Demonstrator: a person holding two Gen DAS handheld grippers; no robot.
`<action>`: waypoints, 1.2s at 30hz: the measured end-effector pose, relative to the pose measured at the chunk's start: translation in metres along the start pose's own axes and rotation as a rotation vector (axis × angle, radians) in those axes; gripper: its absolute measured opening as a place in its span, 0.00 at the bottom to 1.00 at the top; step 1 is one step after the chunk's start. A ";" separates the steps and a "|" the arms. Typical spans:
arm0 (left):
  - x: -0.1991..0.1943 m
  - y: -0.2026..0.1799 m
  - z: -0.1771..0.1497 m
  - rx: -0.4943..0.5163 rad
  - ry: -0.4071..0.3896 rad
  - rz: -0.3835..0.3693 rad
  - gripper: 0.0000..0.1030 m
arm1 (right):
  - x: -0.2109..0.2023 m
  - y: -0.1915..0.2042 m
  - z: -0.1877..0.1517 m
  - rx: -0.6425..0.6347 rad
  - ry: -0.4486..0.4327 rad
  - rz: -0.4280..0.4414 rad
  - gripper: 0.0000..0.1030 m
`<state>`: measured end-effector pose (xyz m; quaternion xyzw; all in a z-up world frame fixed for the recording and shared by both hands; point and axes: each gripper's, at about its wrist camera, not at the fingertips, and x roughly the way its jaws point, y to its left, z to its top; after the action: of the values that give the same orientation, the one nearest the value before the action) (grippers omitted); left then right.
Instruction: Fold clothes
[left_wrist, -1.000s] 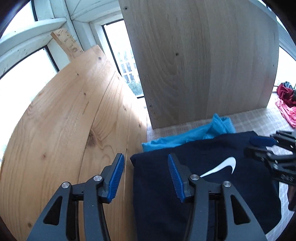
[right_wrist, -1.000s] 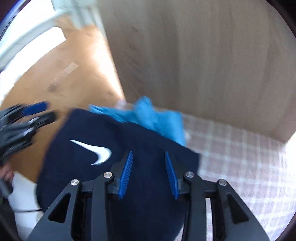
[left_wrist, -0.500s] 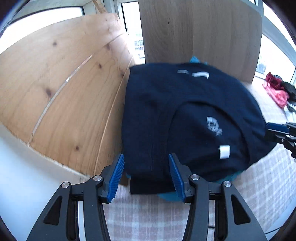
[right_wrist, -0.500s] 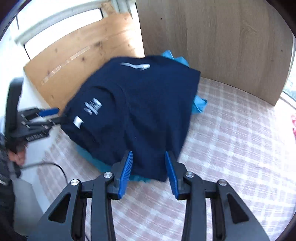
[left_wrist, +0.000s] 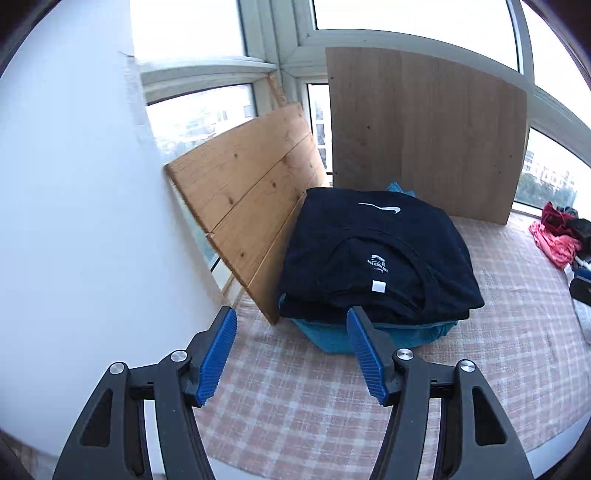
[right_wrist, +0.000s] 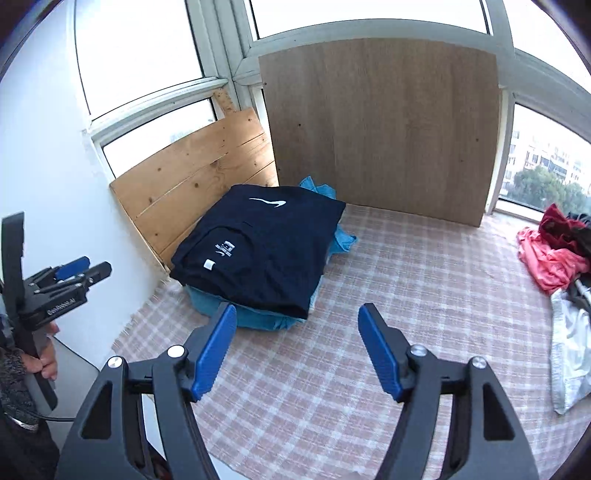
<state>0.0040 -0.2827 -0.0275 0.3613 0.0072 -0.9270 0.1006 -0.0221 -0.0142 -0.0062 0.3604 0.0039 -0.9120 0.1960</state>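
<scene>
The right gripper (right_wrist: 297, 345) hung over the checked cloth (right_wrist: 406, 295), its jaws opening with nothing between them. Beyond it a folded navy T-shirt (right_wrist: 258, 247) lay on a blue garment (right_wrist: 255, 317) beside the wooden boards (right_wrist: 192, 177). The left gripper (right_wrist: 79, 271) showed at the left edge, and unfolded clothes (right_wrist: 554, 254) were heaped at the right.

folded shirt (right_wrist: 258, 251) on lower garment (right_wrist: 255, 319) | boards (right_wrist: 380, 125) behind | clothes heap (right_wrist: 554, 254) — far right
</scene>
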 end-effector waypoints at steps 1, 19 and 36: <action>-0.008 0.000 -0.003 -0.020 -0.003 -0.025 0.58 | -0.009 0.003 -0.003 -0.029 -0.002 -0.017 0.68; -0.146 -0.130 -0.050 0.000 -0.096 -0.117 0.73 | -0.101 -0.032 -0.040 -0.103 -0.063 -0.170 0.68; -0.178 -0.156 -0.058 -0.009 -0.100 -0.114 0.78 | -0.117 -0.057 -0.061 -0.106 -0.047 -0.148 0.68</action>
<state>0.1408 -0.0931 0.0402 0.3131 0.0267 -0.9481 0.0494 0.0749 0.0893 0.0183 0.3267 0.0740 -0.9307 0.1468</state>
